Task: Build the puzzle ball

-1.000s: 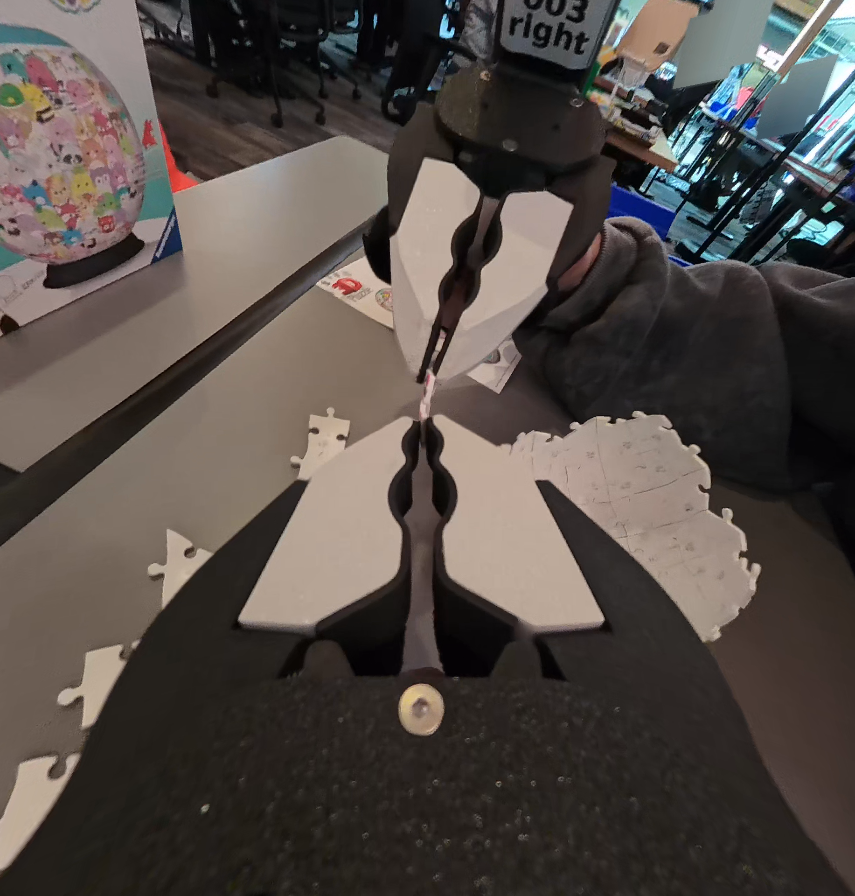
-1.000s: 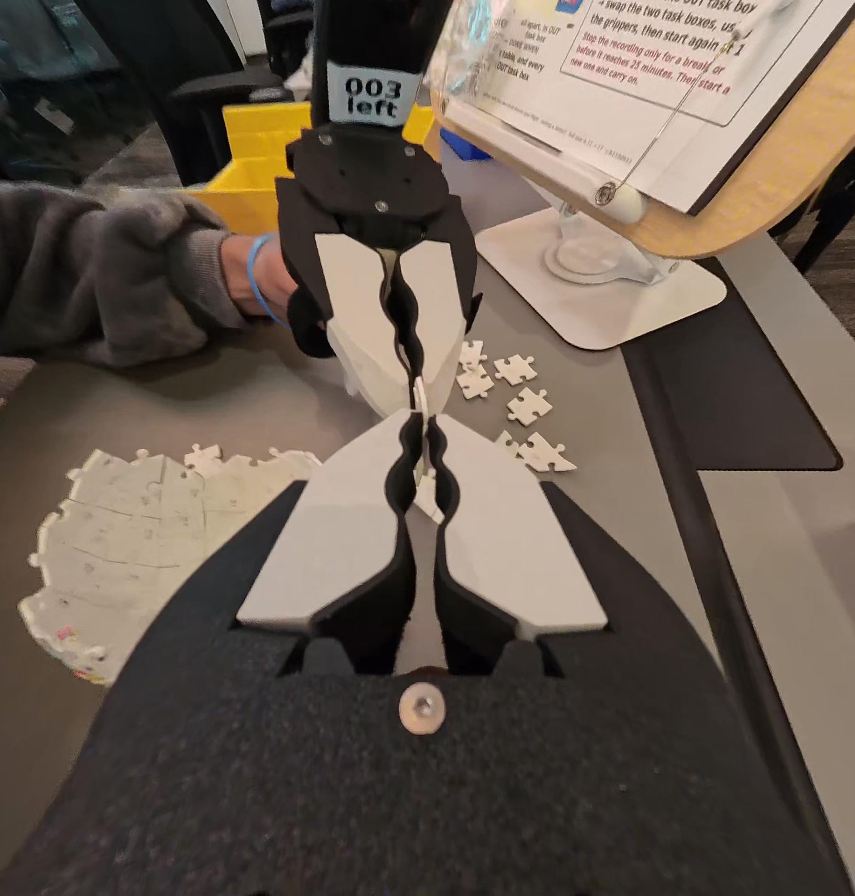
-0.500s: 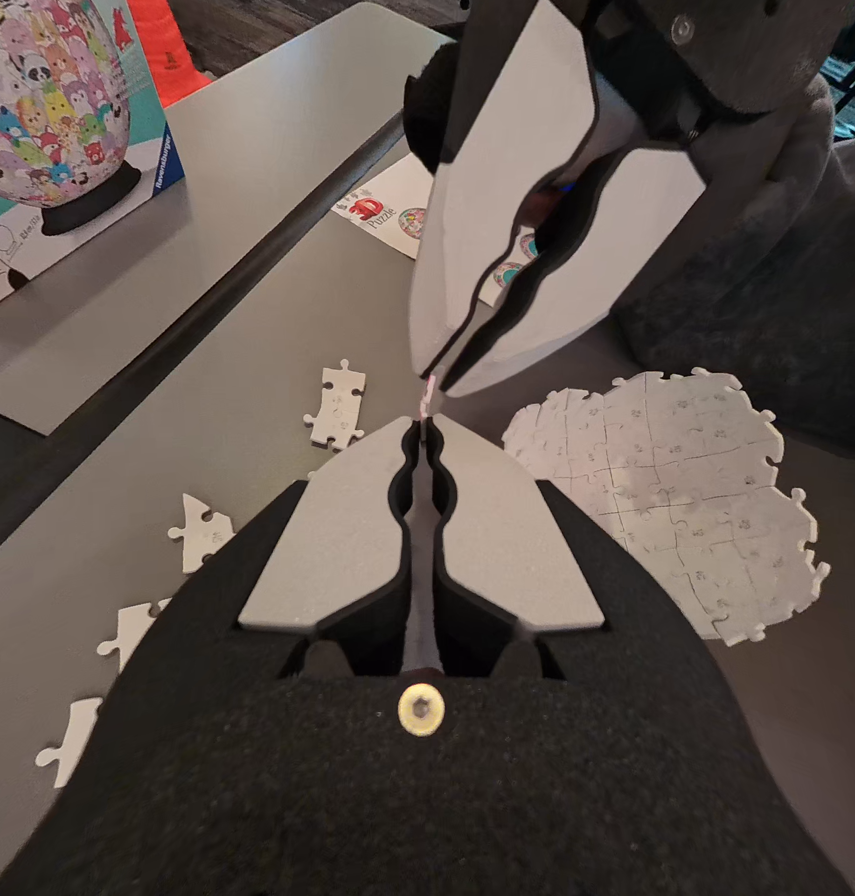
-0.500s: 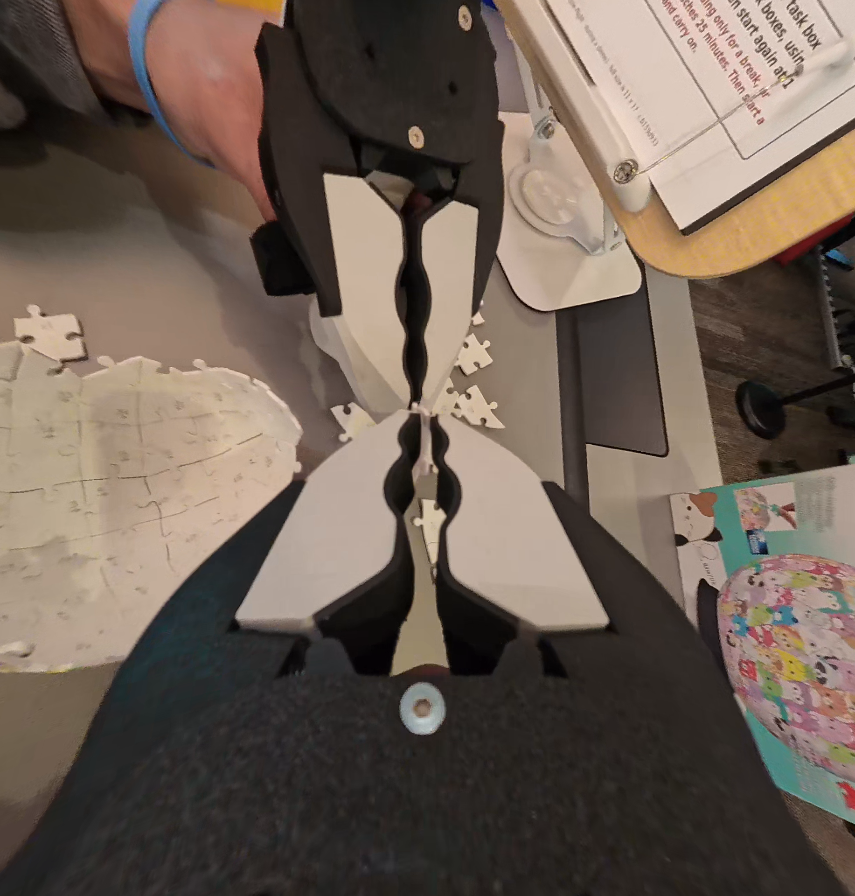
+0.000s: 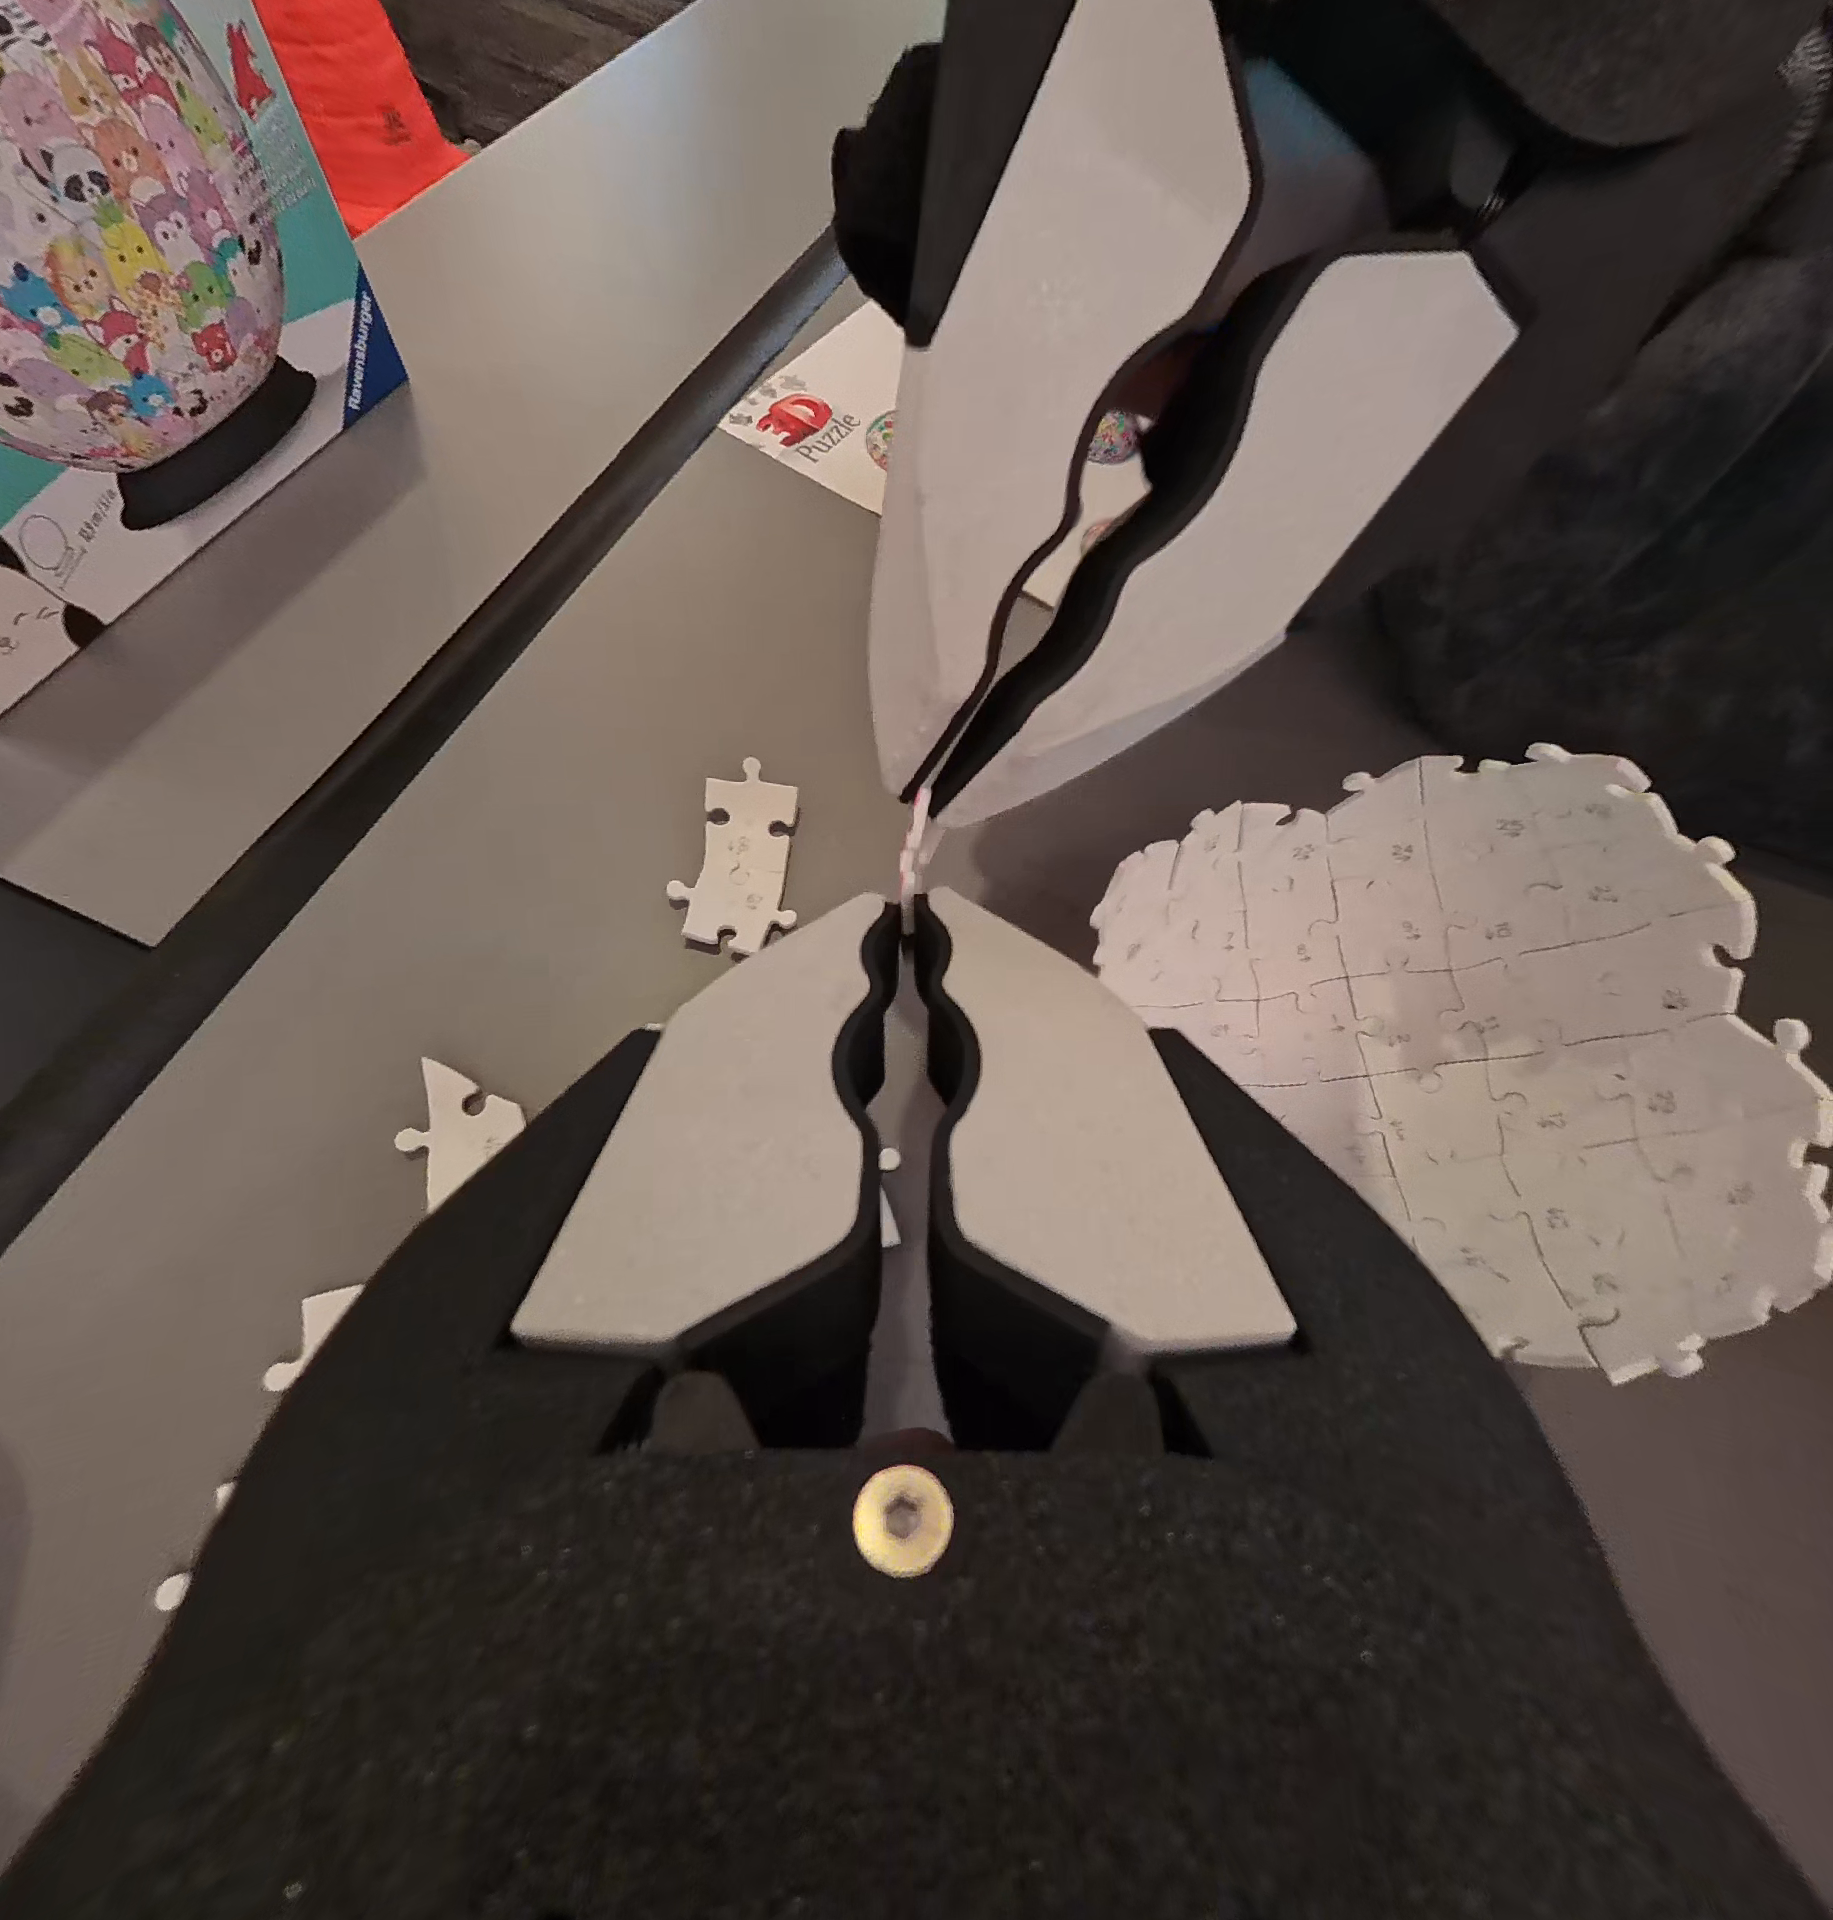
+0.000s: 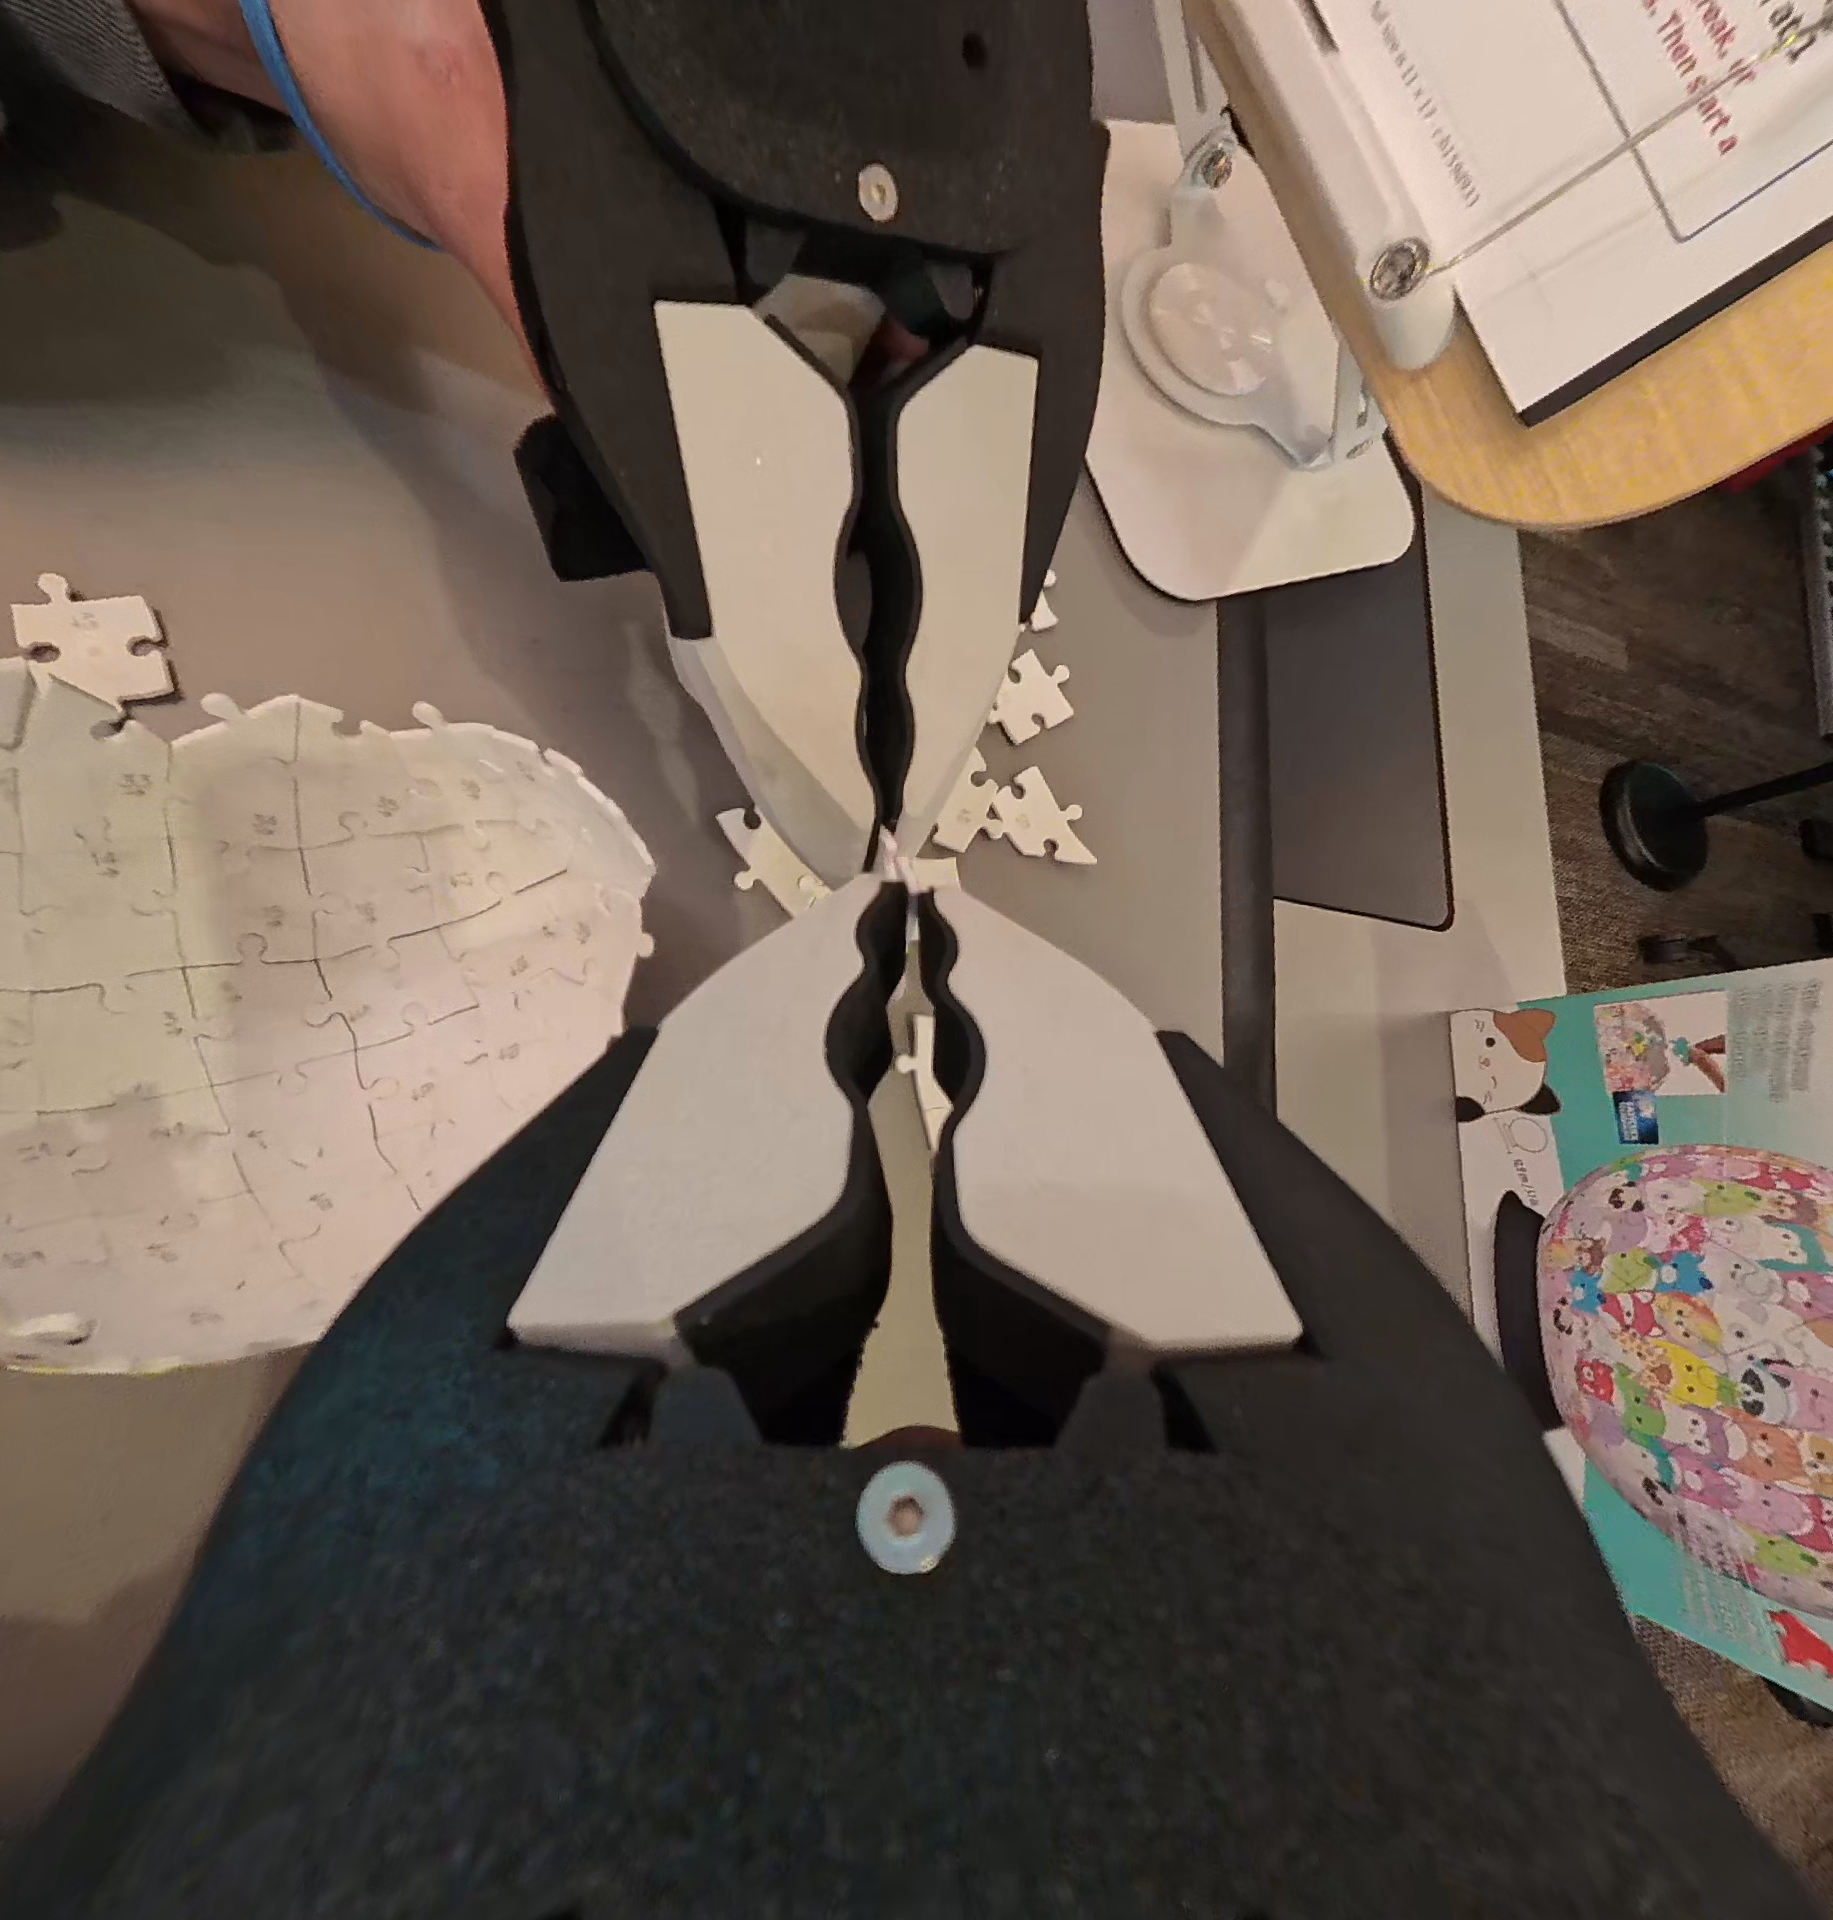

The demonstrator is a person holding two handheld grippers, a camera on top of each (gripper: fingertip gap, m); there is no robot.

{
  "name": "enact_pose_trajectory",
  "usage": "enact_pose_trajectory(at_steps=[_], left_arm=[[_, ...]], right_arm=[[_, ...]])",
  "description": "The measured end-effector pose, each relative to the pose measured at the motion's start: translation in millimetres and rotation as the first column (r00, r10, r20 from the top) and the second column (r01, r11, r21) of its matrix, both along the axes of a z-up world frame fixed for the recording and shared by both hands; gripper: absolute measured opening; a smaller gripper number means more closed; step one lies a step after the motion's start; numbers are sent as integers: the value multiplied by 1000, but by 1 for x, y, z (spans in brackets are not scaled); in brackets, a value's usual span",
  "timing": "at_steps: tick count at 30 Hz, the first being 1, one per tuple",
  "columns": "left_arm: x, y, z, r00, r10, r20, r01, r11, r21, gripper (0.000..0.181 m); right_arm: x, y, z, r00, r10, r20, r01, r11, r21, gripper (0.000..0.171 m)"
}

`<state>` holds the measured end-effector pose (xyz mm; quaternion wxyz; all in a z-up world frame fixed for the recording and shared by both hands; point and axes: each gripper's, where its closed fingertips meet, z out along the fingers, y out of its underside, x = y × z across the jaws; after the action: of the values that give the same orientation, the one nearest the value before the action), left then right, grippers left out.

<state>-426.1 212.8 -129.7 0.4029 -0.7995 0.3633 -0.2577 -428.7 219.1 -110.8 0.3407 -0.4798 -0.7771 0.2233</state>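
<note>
Partly built: curved assembled shell (image 5: 1463, 1049) flat on table, loose pieces (image 6: 1026, 821) beside it unfitted, both grippers (image 5: 904, 906) (image 6: 901, 894) pinched tip-to-tip on small piece (image 5: 914, 847) above it.

A grey table (image 5: 538, 665) carries loose puzzle pieces (image 5: 737, 854), a joined section (image 5: 1494, 1060) and the puzzle box (image 5: 112, 312).

a grey desk (image 5: 538, 665) met a second grey tabletop (image 5: 600, 208) across a dark seam, a black mat (image 6: 1348, 769) lay toward its far edge, and dark wood-look floor (image 6: 1681, 665) showed beyond.
</note>
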Motion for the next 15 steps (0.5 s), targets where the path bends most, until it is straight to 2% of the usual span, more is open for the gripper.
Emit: enact_pose_trajectory(at_steps=[6,7,8,11,13,15], left_arm=[[-7,-3,18,988,-22,150,24,1000,-14,4],[-14,0,20,985,2,173,2,1000,-27,8],[-18,1,17,983,16,185,-6,998,-56,4],[-16,-11,-18,995,-43,91,61,979,-197,1],[-11,-15,-39,997,-74,-5,71,974,-215,0],[-2,-18,-48,995,-95,-13,89,968,-234,0]], right_arm=[[10,-4,14,1000,14,-2,-14,995,-96,2],[14,-9,16,999,37,5,-36,989,-143,2],[19,-21,16,996,92,17,-86,973,-214,2],[29,-47,5,978,197,67,-168,940,-298,2],[30,-49,-12,975,190,119,-154,953,-263,2],[29,-46,-24,974,174,147,-136,963,-233,2]])
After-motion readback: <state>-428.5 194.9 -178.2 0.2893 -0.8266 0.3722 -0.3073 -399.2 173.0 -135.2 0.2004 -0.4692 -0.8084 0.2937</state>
